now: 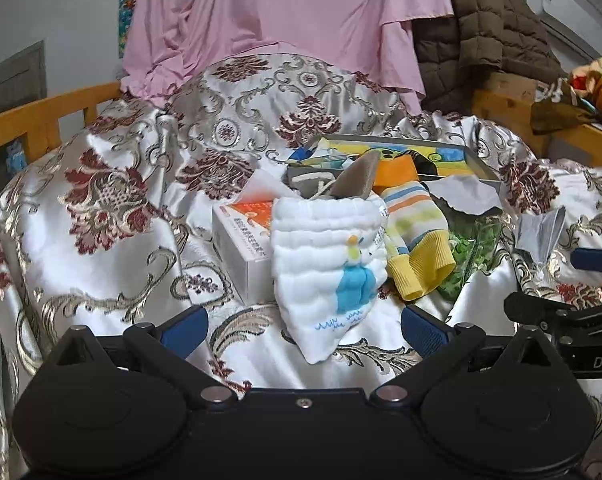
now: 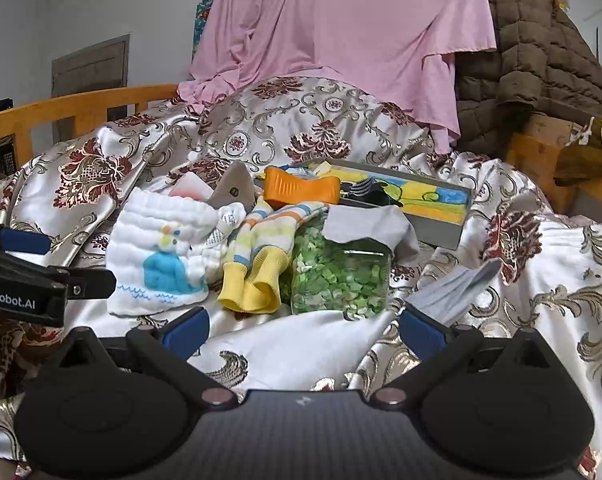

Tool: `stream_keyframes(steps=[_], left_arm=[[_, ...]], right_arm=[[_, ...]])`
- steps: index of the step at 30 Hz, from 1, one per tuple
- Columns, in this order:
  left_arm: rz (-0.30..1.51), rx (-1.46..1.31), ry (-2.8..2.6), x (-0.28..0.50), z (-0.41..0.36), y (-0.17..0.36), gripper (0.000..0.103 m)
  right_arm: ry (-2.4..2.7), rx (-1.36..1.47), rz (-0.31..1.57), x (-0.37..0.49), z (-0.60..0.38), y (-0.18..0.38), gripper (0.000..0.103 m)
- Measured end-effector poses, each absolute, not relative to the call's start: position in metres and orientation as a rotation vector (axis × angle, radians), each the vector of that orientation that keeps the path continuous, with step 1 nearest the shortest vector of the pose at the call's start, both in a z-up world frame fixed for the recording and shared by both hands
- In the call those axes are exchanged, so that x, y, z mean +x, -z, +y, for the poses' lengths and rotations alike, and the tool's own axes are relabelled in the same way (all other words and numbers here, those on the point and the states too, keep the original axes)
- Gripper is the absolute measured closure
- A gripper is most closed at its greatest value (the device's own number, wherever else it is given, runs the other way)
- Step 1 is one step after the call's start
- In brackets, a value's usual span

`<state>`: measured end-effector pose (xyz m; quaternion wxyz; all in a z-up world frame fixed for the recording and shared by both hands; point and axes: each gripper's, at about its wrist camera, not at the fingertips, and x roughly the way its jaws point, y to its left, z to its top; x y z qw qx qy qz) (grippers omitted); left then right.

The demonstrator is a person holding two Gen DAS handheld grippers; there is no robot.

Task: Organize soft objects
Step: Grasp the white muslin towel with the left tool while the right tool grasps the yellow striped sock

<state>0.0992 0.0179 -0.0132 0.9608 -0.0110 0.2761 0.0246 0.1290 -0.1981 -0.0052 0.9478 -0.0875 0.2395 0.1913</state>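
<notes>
A white quilted cloth with a blue whale print (image 1: 325, 264) lies on the satin bedspread, just ahead of my open, empty left gripper (image 1: 304, 326); it also shows in the right wrist view (image 2: 161, 256). Beside it lie striped socks with yellow cuffs (image 1: 417, 236) (image 2: 257, 264). A grey cloth (image 2: 369, 224) drapes over a clear jar of green bits (image 2: 341, 276). My right gripper (image 2: 303, 330) is open and empty, in front of that jar. A grey felt piece (image 1: 357, 180) and an orange item (image 2: 301, 190) sit behind.
A shallow grey tray with a yellow-blue picture (image 2: 433, 200) holds small items at the back. A white and orange box (image 1: 241, 240) lies left of the cloth. A folded grey piece (image 2: 457, 292) lies at the right. Pink sheet (image 1: 285, 20), brown quilt (image 1: 485, 32) and wooden bed rails (image 1: 41, 116) surround the bed.
</notes>
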Motion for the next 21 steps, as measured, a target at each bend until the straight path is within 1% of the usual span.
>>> stream_keyframes(steps=[3,14,21], left_arm=[[0.555,0.014,-0.027,0.104,0.018,0.011,0.001],[0.565,0.075,0.077,0.133,0.027,0.004,0.001],[0.571,0.101,0.135,0.155,0.033,0.001,0.001]], right_arm=[[-0.388,-0.211,0.455,0.130,-0.193,0.007,0.000],[-0.404,-0.470,0.276,0.145,-0.160,0.017,0.000],[-0.455,-0.628,0.258,0.168,-0.141,0.023,0.001]])
